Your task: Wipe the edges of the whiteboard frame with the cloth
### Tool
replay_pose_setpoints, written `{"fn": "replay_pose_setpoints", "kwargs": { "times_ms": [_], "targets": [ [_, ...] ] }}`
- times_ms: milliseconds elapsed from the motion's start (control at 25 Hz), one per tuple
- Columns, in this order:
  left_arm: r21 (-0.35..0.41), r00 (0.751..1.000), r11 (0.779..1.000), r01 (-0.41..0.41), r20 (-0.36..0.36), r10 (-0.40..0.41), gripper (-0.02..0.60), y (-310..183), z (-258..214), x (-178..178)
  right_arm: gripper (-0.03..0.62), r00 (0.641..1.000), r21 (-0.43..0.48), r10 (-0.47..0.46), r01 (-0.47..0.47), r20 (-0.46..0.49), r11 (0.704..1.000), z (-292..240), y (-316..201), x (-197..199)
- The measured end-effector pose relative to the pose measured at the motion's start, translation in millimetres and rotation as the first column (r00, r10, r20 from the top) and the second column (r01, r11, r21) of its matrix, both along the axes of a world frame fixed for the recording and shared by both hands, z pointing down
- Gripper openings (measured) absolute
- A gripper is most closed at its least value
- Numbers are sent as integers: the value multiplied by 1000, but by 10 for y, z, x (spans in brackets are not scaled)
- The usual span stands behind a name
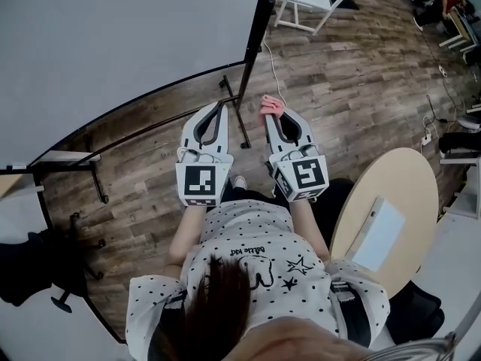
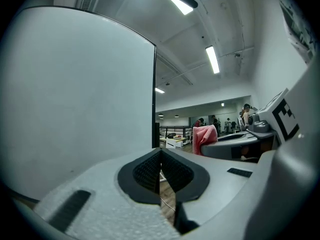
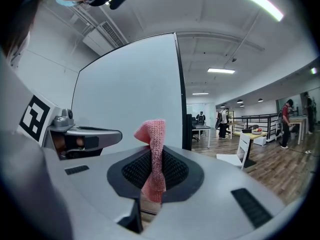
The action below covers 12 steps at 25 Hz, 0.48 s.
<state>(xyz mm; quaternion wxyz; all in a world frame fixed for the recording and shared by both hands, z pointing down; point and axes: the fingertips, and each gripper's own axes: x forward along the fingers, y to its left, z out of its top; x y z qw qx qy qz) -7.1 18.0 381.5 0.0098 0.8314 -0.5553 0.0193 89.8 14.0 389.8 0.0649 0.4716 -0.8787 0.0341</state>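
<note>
Currently the right claw [image 3: 155,173] is pinching the pink knitted cloth [image 3: 153,149], with a tuft standing up above the pads. The left claw [image 2: 160,173] is pressing together on nothing. The whiteboard [image 1: 113,43] is standing ahead, and its black side frame edge [image 1: 254,47] is running upright, its foot lying between the two claws in the head view. Cloth and edge are sitting near but apart. Judgement: wiping is not yet under way; the cloth is needing to go forward onto that edge, then along its upright axis.
</note>
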Motion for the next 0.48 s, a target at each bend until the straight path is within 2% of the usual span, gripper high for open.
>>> {"fn": "replay_pose_setpoints", "kwargs": {
  "times_ms": [480],
  "targets": [
    [16,998,998,-63,6,63,15,-738,-84,-550,35,999,14,38,-38,-1,999,-47,-691,-611]
  ]
}}
